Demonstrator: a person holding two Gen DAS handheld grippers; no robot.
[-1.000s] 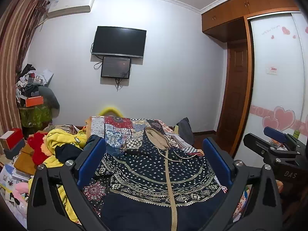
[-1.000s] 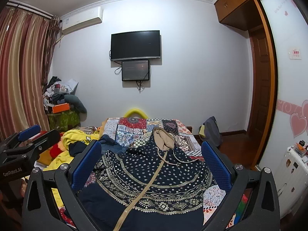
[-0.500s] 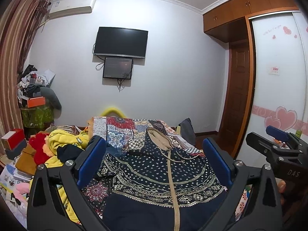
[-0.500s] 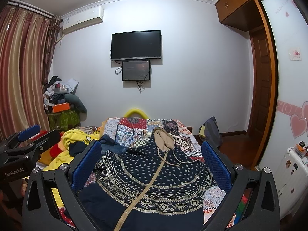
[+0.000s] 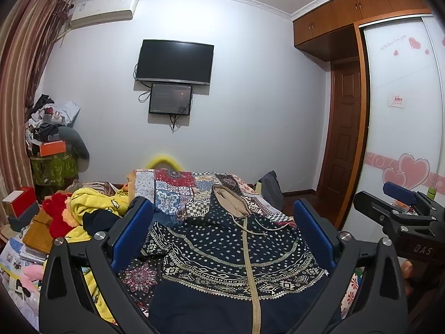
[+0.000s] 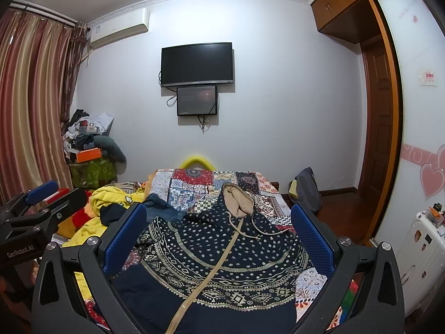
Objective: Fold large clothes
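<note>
The navy patterned hoodie (image 5: 236,258) is being seen spread flat, front up, on the patchwork quilt (image 5: 178,186) of the bed, with its tan-lined hood (image 5: 229,200) pointing toward the wall-mounted television (image 5: 174,62). The tan zipper (image 5: 249,264) is running down the middle of the hoodie, and the drawstrings are lying loose just below the hood.

The left gripper (image 5: 222,228) is being held above the near part of the hoodie, its blue-padded fingers (image 5: 130,229) spread wide apart with nothing between them. The right gripper (image 6: 218,231) is being held likewise above the hoodie, its fingers (image 6: 311,239) also set wide and holding nothing. No contact with the hoodie is being made by either.

A pile of yellow and red clothes (image 5: 83,208) is lying on the bed to the left of the hoodie. A white suitcase (image 6: 420,253) is standing to the right of the hoodie, off the bed.
</note>
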